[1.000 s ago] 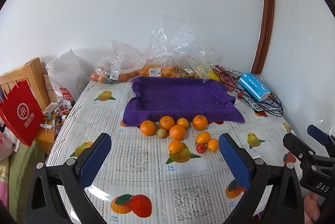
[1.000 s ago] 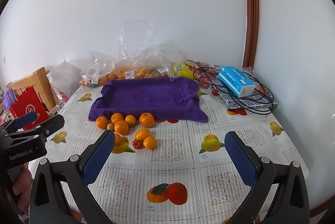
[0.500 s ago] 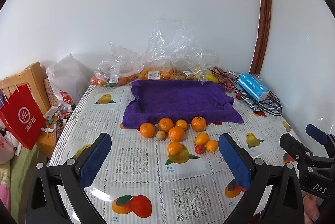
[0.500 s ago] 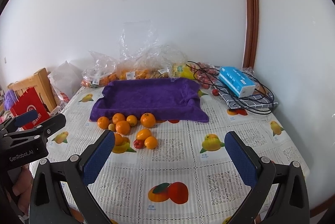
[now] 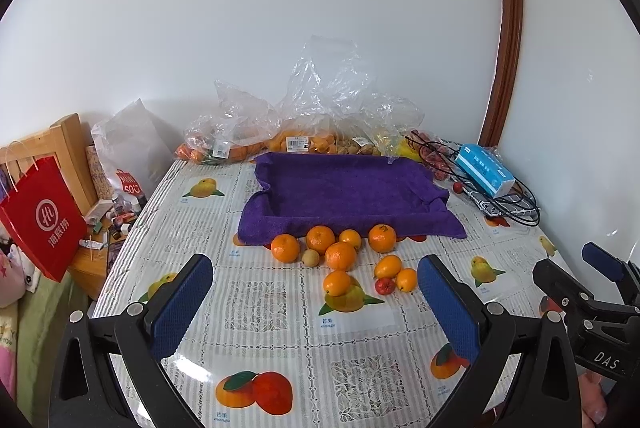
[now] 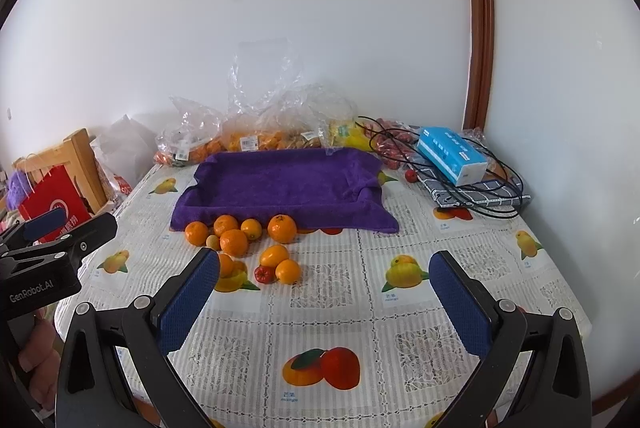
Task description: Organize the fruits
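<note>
Both views have tilted a little upward since before; nothing on the table [image 5: 256,312] moved. I see the purple towel tray [image 5: 344,188] at the far side, oranges [image 5: 340,255] clustered just before it. Left gripper [image 5: 314,302] and right gripper [image 6: 324,298] both hover wide, holding nothing.

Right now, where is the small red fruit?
In the left wrist view the small red fruit lies on the tablecloth, right of centre, beside two oval orange fruits, in front of the purple towel.
</note>
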Demonstrator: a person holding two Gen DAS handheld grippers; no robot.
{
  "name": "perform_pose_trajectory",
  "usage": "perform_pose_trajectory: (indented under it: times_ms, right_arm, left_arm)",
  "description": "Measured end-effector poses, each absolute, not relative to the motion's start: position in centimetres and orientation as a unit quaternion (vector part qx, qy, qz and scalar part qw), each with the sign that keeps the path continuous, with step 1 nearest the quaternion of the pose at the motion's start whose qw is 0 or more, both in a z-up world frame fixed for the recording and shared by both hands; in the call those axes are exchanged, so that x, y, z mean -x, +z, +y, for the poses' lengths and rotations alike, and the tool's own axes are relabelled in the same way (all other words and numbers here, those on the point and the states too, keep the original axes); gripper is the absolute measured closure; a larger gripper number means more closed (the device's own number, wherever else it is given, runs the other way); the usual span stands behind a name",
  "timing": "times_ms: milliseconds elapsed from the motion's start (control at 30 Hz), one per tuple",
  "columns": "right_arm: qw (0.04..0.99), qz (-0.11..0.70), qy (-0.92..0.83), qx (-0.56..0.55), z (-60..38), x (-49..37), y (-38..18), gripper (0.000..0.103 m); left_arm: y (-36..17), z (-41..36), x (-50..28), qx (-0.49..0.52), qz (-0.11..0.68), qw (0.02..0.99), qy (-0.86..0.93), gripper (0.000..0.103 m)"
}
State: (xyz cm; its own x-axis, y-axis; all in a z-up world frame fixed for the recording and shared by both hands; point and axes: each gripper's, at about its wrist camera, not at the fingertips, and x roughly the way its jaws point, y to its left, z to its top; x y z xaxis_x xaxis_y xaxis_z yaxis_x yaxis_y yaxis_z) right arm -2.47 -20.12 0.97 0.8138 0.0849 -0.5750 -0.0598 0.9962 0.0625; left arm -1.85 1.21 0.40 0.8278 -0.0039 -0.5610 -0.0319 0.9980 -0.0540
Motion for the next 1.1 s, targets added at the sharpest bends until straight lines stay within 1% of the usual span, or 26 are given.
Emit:
perform_pose_trajectory:
  times_ms: [1100]
  right_arm:
    - [0.952,0.300,0.052,-0.021,-18.9,2.0,0.9,0.000]
  left_arm:
    - [0.8,2.2,1.9,0.031,0.290,0.956,0.012,0.000]
